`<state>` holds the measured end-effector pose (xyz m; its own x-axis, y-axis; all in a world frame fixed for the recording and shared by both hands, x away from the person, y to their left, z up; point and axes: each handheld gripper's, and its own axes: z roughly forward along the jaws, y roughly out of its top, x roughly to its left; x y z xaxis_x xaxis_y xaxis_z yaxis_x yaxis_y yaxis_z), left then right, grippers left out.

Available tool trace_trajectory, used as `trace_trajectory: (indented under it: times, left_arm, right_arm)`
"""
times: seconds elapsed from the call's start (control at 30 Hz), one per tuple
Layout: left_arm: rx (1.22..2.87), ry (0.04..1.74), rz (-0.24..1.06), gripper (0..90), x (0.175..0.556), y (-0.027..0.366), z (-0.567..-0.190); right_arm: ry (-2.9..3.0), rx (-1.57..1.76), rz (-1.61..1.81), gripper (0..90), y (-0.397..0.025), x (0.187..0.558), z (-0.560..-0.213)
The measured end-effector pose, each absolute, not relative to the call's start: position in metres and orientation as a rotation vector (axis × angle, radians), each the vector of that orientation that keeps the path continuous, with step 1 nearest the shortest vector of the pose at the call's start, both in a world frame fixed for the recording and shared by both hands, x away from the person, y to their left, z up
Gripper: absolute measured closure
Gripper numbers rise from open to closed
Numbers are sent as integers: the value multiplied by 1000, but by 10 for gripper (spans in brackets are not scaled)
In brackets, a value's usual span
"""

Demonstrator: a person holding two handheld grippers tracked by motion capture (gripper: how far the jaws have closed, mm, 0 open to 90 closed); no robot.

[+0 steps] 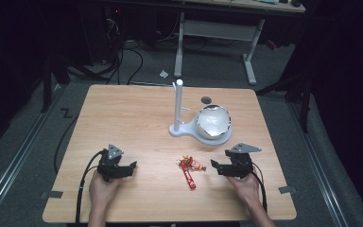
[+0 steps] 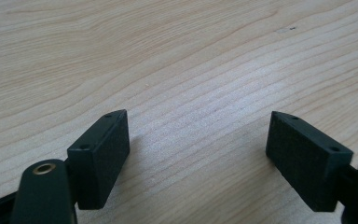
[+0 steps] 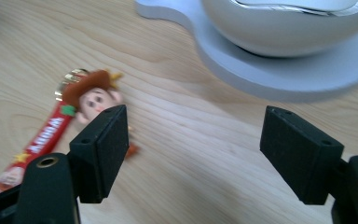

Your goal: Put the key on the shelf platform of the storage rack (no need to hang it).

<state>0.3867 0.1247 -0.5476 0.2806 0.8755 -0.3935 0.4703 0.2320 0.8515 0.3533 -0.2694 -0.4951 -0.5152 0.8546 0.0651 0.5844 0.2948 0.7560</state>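
A small cowboy figure point(image 1: 190, 163) on a red strap point(image 1: 189, 178) lies on the wooden table point(image 1: 137, 118), near the front middle. In the right gripper view the figure's head point(image 3: 92, 95) and the red strap point(image 3: 37, 142) lie just beyond the left jaw. My right gripper point(image 1: 214, 165) point(image 3: 193, 151) is open, a short way right of the figure, with nothing between its jaws. My left gripper point(image 1: 133, 165) point(image 2: 198, 149) is open too, over bare wood at the front left.
A white bowl point(image 1: 212, 121) point(image 3: 284, 23) sits on a white stand base point(image 1: 182, 129) point(image 3: 279, 74) with an upright post point(image 1: 178, 104), right of the table's middle. Behind the table are a desk frame and cables on the floor.
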Motion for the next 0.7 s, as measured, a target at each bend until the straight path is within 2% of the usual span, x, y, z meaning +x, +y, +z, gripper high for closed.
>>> trace_trajectory:
  times: [0.47,0.7]
  left_arm:
    - [1402,1353,448,218,387,124,-548]
    - [1403,1353,447,217,387,124,-548]
  right_arm:
    - [2388,1140,1107,173,-208,352,-499]
    - [2426,1149,1090,160,-197,357,-506]
